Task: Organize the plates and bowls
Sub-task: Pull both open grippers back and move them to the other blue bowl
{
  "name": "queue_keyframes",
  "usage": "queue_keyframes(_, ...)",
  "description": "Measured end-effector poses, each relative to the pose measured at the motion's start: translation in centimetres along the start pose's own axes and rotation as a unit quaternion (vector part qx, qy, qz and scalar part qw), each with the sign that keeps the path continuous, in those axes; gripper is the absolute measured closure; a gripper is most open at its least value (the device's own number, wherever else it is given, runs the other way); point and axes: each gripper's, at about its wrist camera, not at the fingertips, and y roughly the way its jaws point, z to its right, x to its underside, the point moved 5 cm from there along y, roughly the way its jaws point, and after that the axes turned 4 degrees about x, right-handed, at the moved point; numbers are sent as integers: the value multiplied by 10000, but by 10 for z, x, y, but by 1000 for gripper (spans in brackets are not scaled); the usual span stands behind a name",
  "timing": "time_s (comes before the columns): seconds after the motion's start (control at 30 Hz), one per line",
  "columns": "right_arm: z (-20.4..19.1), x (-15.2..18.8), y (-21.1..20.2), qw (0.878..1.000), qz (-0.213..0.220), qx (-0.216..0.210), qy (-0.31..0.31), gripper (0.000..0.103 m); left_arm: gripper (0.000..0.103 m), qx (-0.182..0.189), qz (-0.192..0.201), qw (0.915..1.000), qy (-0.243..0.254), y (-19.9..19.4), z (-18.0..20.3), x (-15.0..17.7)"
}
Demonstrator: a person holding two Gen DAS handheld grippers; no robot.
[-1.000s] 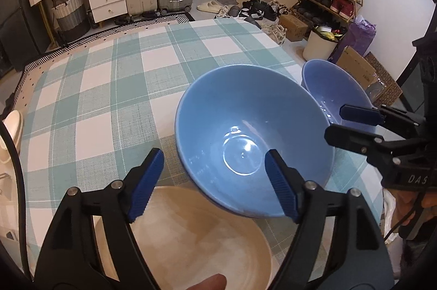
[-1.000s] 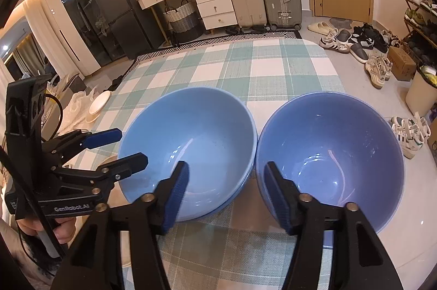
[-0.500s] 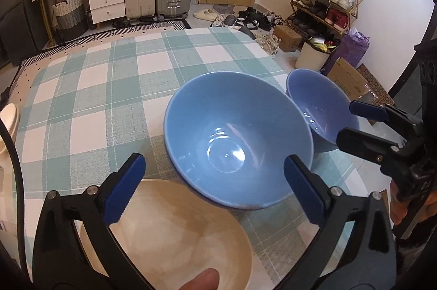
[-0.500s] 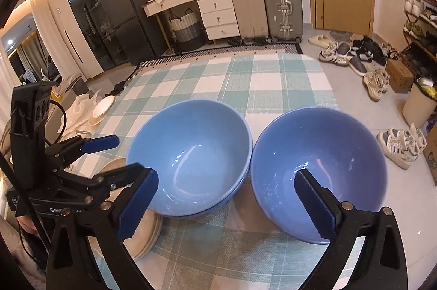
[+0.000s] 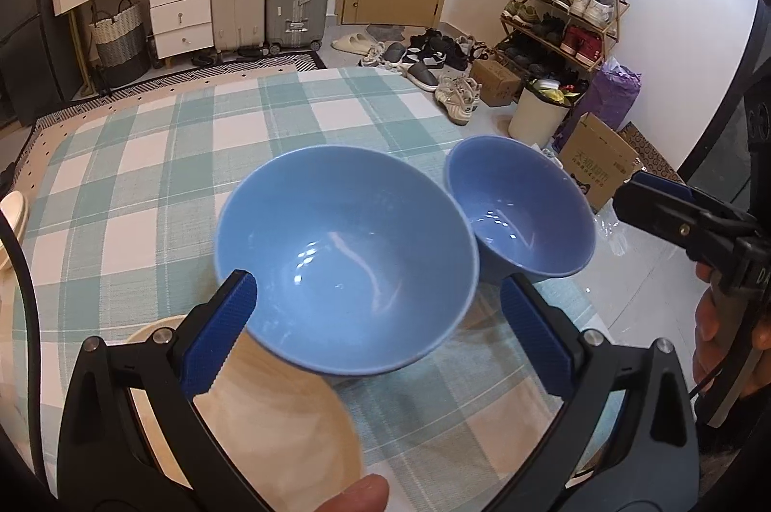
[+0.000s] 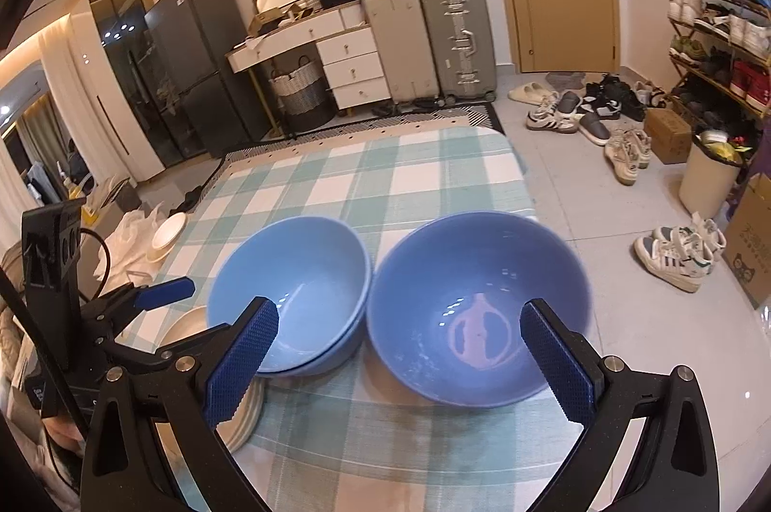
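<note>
Two blue bowls sit side by side on the green checked table (image 5: 192,136). The left bowl (image 5: 344,256) is nested in another blue bowl (image 6: 289,290). The right bowl (image 6: 477,309) (image 5: 520,213) stands alone near the table's right edge. A stack of beige plates (image 5: 270,425) (image 6: 243,410) lies at the near left, partly under the nested bowls. My left gripper (image 5: 376,290) hangs open above the left bowl's near rim, holding nothing. My right gripper (image 6: 399,314) is open over the right bowl, also holding nothing. Each gripper shows in the other's view, the right gripper (image 5: 636,194) and the left gripper (image 6: 183,314).
A small white dish (image 6: 168,230) rests off the table's left side. Beyond the right edge lie floor, shoes, a white bin (image 5: 537,116) and a cardboard box (image 5: 597,165). The far half of the table (image 6: 385,174) holds nothing. A thumb (image 5: 356,495) shows at the bottom.
Both grippers have opened from partly shut to wide. Both have drawn back and upward from the bowls, which now look smaller. The bowls and plates stayed put.
</note>
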Motion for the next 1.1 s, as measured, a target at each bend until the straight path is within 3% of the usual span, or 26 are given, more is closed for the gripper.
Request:
queue_keyframes(0.23, 33, 6, -19, 9991, 104, 204, 357, 1, 2, 232, 15, 9997, 46, 2, 31, -1)
queue_keyframes(0.53, 71, 23, -26, 9966, 49, 405, 717, 1, 4, 264, -154, 9995, -107, 18, 60, 9)
queue_keyframes(0.7, 87, 31, -29, 9948, 61, 553, 855, 1, 14, 481, -261, 9985, -80, 26, 82, 13)
queue_keyframes(0.83, 98, 39, -30, 9934, 65, 631, 959, 1, 35, 703, -366, 9968, -56, 31, 98, 13)
queue_keyframes(0.97, 106, 45, -28, 9921, 71, 671, 1061, 1, 48, 875, -533, 9946, -164, 39, 107, 16)
queue_keyframes(1.1, 111, 47, -23, 9914, 61, 719, 1094, 5, 50, 881, -634, 9935, -335, 50, 109, 18)
